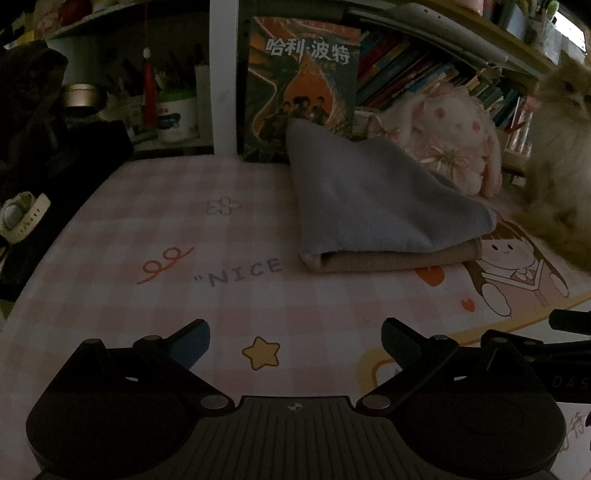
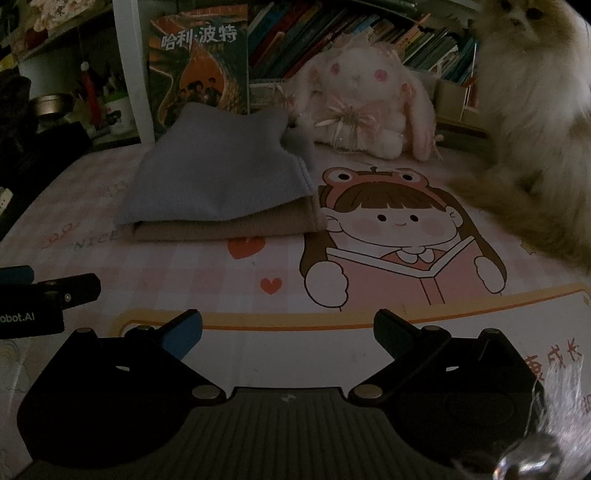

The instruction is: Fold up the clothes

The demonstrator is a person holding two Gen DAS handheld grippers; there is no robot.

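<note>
You are in a dim room with little light. A pink checked table mat (image 1: 207,236) lies in front of you, and behind it a white shelf post (image 1: 223,74) stands beside rows of books (image 2: 332,29).

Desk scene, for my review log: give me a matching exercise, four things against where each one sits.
Things:
1. blue cloth
2. tan cloth
3. bunny
4. cat

Places:
A. far right of the mat
B. bottom of the folded stack
C. behind the stack, in front of the books
D. top of the folded stack

Pairs: 1-D, 2-B, 3-C, 4-A
</note>
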